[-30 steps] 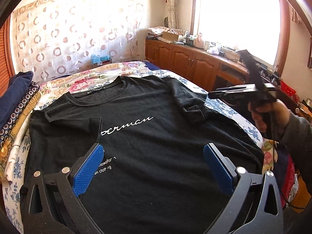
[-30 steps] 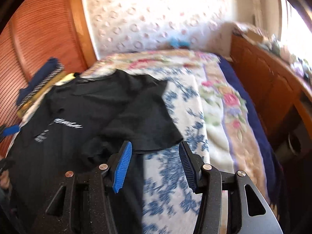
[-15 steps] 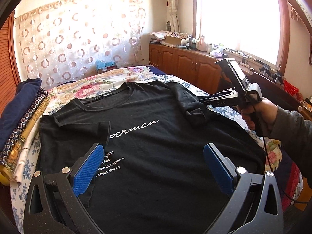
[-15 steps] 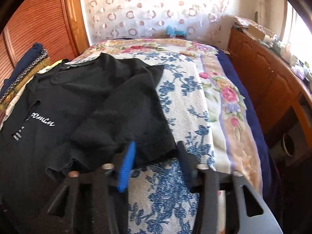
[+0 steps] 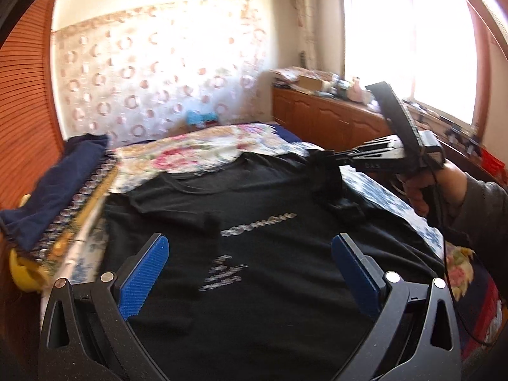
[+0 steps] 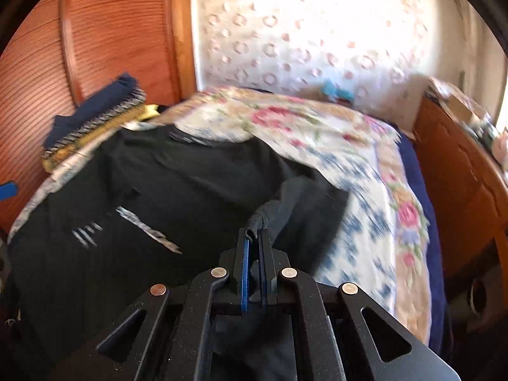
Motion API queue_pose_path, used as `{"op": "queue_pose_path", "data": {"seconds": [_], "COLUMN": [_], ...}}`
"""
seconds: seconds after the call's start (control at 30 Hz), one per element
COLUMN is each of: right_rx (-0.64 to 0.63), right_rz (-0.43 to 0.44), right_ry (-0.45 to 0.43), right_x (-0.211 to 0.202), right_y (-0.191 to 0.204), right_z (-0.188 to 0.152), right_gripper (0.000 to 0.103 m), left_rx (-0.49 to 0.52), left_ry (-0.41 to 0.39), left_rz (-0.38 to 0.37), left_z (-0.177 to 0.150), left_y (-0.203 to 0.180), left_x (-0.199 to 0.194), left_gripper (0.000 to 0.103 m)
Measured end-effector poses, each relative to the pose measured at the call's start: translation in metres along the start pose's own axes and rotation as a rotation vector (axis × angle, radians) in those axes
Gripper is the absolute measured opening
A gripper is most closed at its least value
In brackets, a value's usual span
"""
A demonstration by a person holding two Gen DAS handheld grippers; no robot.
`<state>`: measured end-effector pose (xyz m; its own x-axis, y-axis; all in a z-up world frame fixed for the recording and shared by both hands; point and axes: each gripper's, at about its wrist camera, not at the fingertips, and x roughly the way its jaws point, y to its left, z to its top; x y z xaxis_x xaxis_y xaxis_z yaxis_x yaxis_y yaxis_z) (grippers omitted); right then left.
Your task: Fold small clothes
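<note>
1. the bed (image 6: 365, 171), under a floral cover, is running out of frame on the near side in both views, and motion blur is smearing its pattern.
2. the black t-shirt (image 5: 270, 222) is lying chest-up across the bed, filling most of the left wrist view; its lower hem is hiding behind the gripper bodies, and its white lettering (image 5: 258, 227) is too blurred to read.
3. a stack of folded cloth (image 5: 60, 197), dark blue on top, is sitting beside the shirt against the slatted wooden wall (image 6: 95, 38); what lies underneath is hard to sort out.
4. a wooden cabinet (image 5: 333, 120) is standing along the window side, its cluttered top washing out in glare.
5. the left gripper (image 5: 250, 263) is hovering over the shirt's lower front with its blue pads wide apart, nothing between them.
6. the right gripper (image 6: 254, 238) has just been closing and its pads are now pinching a bunched fold of the shirt's sleeve (image 6: 263, 216), probably the hem edge, lifting it off the bed.
7. the person's hand (image 5: 425, 190) and grey sleeve are gripping that tool's handle, partly cut off at the frame edge.
</note>
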<state>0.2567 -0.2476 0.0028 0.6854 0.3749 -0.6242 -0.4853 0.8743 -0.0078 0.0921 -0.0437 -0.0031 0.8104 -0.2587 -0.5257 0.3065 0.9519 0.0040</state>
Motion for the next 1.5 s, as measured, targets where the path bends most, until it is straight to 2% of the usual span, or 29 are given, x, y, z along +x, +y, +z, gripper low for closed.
{"op": "queue_pose_path", "data": {"seconds": [0.17,0.27,0.47,0.53,0.57,0.6,0.77,1.43,1.5], "right_rx": [-0.059,-0.062,-0.056,-0.048,-0.042,-0.039,-0.039,0.028,0.016], "right_rz": [0.051,0.078,0.094,0.095,0.099,0.104,0.098,-0.028,-0.044], "right_ry": [-0.033,-0.037,-0.020,-0.002,-0.002,-0.006,-0.010,0.125,0.148], "right_x": [0.006,0.021,0.048,0.060,0.061,0.058,0.048,0.025,0.028], "right_y": [0.036,0.044,0.056,0.053,0.053,0.052,0.046,-0.003,-0.005], "right_z": [0.025,0.034,0.041,0.042,0.042,0.041,0.036,-0.048,-0.052], "right_gripper": [0.005,0.005,0.005,0.023,0.037,0.043,0.049,0.051,0.055], "left_rx": [-0.056,-0.079,-0.129,-0.142,-0.145,-0.147,-0.159,-0.153,-0.150], "left_ry": [-0.024,-0.024,-0.027,-0.028,-0.027,-0.026,-0.024,0.048,0.065], "left_rz": [0.100,0.160,0.232,0.247,0.251,0.255,0.256,0.216,0.217], "left_z": [0.000,-0.003,-0.007,-0.009,-0.010,-0.010,-0.013,-0.026,-0.026], "left_y": [0.034,0.053,0.085,0.092,0.094,0.096,0.102,0.107,0.114], "left_x": [-0.007,-0.011,-0.018,-0.020,-0.019,-0.018,-0.017,0.013,0.020], "left_gripper": [0.103,0.103,0.103,0.103,0.103,0.103,0.103,0.103,0.103]}}
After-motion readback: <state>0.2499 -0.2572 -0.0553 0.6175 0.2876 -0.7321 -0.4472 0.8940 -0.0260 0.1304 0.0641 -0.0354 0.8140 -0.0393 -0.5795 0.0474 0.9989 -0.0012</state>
